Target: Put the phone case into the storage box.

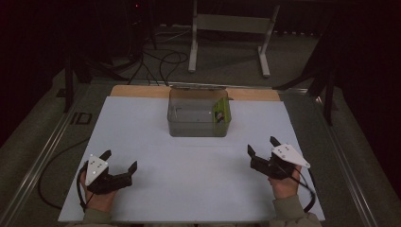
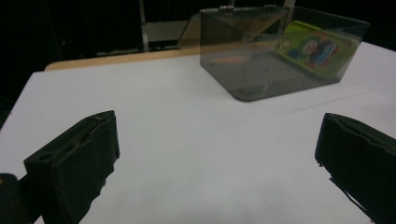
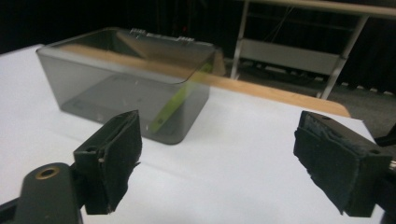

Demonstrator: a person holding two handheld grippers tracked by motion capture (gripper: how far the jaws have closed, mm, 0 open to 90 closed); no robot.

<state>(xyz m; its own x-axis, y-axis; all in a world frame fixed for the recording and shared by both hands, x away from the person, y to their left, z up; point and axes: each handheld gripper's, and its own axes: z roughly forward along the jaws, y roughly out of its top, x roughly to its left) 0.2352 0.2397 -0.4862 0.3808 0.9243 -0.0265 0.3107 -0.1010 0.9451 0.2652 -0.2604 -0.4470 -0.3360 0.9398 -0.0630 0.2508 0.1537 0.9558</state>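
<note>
Here, both the left gripper (image 1: pixel 119 161) and right gripper (image 1: pixel 261 144) rest wide open and empty at six o'clock, nothing begun; next, probably reaching toward the smoky plastic box (image 1: pixel 198 114) holding a green card (image 1: pixel 221 113) at twelve.

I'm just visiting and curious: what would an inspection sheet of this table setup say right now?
Surface: white table top, a wooden strip along its far edge.
Job's things: smoky clear plastic box at mid-table toward the far side, lid open; a green printed card leans inside against its right wall.
Clutter: nothing seen.
Grippers: left hand-held gripper and right hand-held gripper rest near the front corners, jaws wide apart, holding nothing, both apart from the box.
Cables: a black cable trails from each gripper; more lie on the floor behind the table.
Surroundings: dark room, a white metal stand beyond the table.
</note>
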